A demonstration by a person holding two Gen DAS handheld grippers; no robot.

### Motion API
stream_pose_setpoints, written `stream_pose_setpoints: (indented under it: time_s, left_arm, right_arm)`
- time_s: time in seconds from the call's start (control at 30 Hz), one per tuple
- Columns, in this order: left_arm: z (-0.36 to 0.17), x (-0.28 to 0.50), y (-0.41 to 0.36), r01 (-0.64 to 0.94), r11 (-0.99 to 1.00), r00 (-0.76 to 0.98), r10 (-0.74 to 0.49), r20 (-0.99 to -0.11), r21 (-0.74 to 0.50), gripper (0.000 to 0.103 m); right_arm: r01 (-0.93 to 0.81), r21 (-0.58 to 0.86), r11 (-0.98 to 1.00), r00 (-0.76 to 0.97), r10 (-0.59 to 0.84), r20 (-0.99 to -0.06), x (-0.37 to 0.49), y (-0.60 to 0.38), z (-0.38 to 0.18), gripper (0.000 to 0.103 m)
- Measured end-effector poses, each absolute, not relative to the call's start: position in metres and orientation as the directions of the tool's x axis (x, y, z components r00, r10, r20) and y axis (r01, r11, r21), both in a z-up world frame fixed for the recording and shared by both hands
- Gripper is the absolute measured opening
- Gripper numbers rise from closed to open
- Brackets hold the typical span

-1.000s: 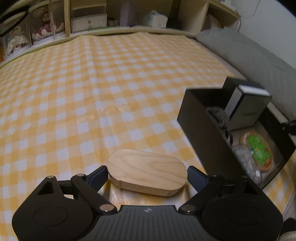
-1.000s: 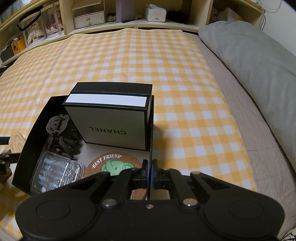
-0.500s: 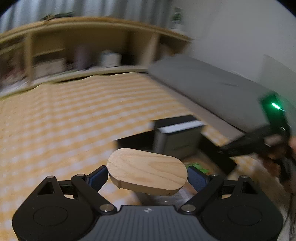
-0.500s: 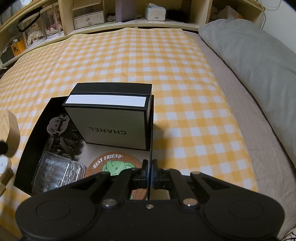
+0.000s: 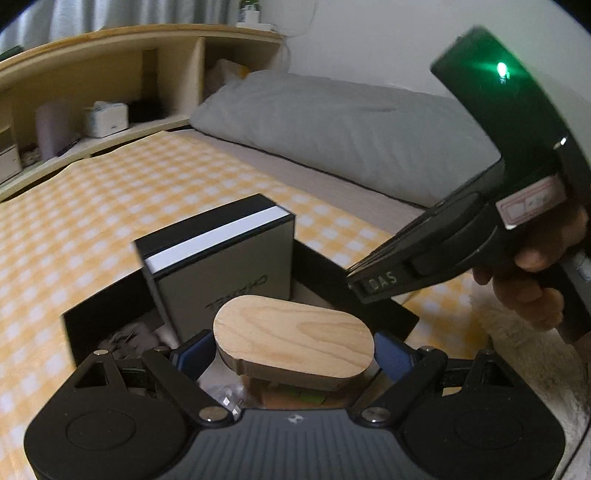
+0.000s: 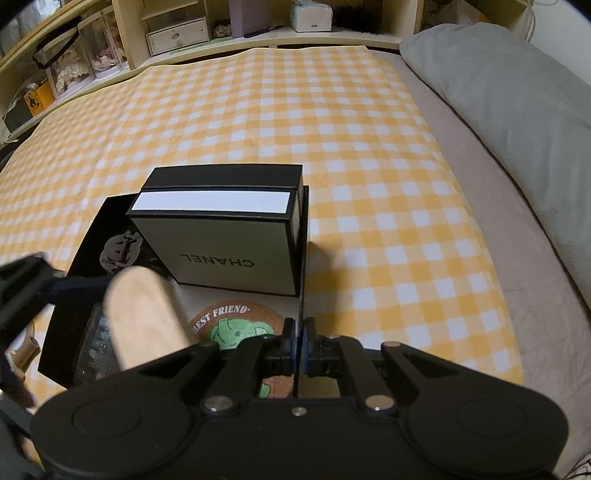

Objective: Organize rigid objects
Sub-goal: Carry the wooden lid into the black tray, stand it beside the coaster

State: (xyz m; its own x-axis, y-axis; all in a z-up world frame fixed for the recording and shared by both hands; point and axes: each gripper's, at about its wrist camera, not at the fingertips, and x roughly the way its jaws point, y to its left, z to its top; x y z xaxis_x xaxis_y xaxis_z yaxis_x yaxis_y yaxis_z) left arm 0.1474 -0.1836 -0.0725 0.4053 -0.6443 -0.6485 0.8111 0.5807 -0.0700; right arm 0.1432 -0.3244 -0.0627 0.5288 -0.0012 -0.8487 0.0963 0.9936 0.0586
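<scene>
My left gripper (image 5: 293,349) is shut on an oval wooden block (image 5: 295,338) and holds it above the open black box (image 5: 96,325). In the right wrist view the block (image 6: 144,317) hangs over the box's left part (image 6: 85,251). My right gripper (image 6: 298,345) is shut on the box's right wall (image 6: 303,266). Inside the box stand a Chanel box (image 6: 218,236), a round coaster with a green elephant (image 6: 236,328), a dark hair clip (image 6: 120,247) and a clear plastic case (image 6: 96,343).
The box sits on a yellow checked cloth (image 6: 295,129) over a bed. A grey pillow (image 6: 517,110) lies to the right. Wooden shelves (image 6: 184,29) with small boxes run along the far edge. The right gripper's body (image 5: 480,229) shows in the left wrist view.
My left gripper lifted the wooden block off the cloth and carried it right, over the black box. The right gripper has stayed clamped on the box wall.
</scene>
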Motion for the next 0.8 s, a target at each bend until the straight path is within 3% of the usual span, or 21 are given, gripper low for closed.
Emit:
stream_pose_setpoints:
  time_s: [0.5,0.8]
  left_arm:
    - [-0.080,0.177,-0.219,0.930,0.367,0.243,-0.660,-0.711,-0.023,0.092]
    - [-0.080,0.187,-0.220,0.925,0.364,0.170,-0.659,-0.733,-0.113,0.096]
  right_arm:
    - [0.106,0.074,0.992,0.521,0.008,-0.853,0.141,-0.321,-0.063,0.005]
    - [0.110,0.076,0.991,0.520,0.008,-0.854,0.140,-0.320,-0.064,0.005]
